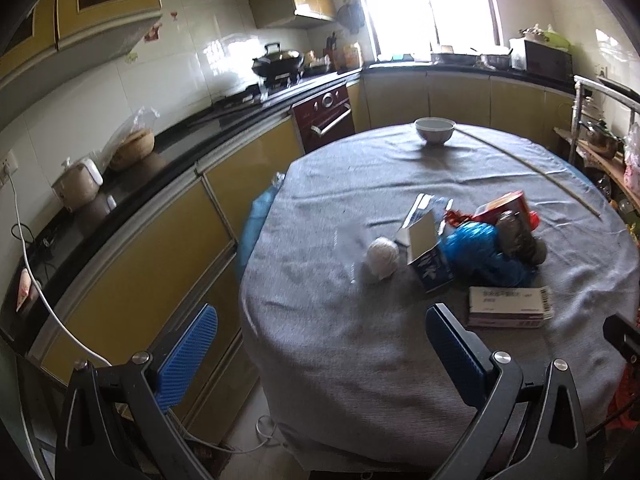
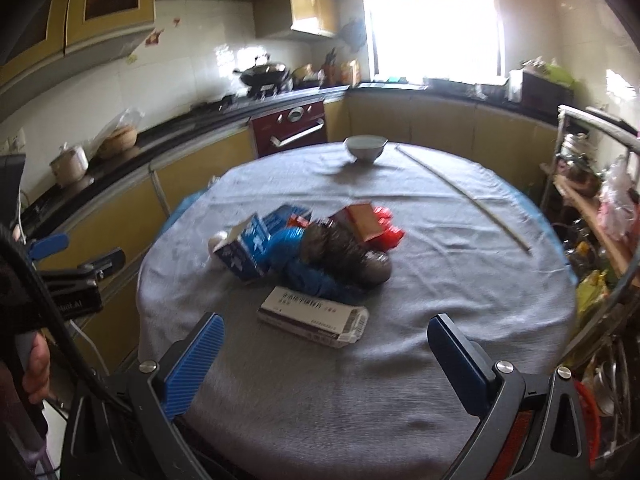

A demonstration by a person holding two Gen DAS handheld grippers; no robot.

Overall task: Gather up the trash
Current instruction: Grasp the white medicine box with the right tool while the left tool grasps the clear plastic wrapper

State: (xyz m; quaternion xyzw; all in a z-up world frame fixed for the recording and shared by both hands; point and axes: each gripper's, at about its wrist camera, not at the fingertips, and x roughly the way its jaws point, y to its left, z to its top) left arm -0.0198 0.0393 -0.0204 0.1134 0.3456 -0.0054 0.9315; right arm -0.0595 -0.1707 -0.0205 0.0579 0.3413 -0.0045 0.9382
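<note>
My left gripper (image 1: 320,356) and right gripper (image 2: 324,364) — both spread wide, empty — hang at the near table (image 2: 440,240) edge; trash pile (image 2: 320,248) mid-table, bowl (image 2: 366,148) far.

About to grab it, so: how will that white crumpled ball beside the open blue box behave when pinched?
The white crumpled ball looks like wadded paper or tissue: probably very light and squashy. Its rounded shape may roll if nudged. The open blue box stands close, so a wide grasp could bump it.

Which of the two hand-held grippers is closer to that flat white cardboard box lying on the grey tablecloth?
Right, probably. The right hand-held gripper faces the flat white cardboard box head-on; the left hand-held gripper sits off to its left.
</note>
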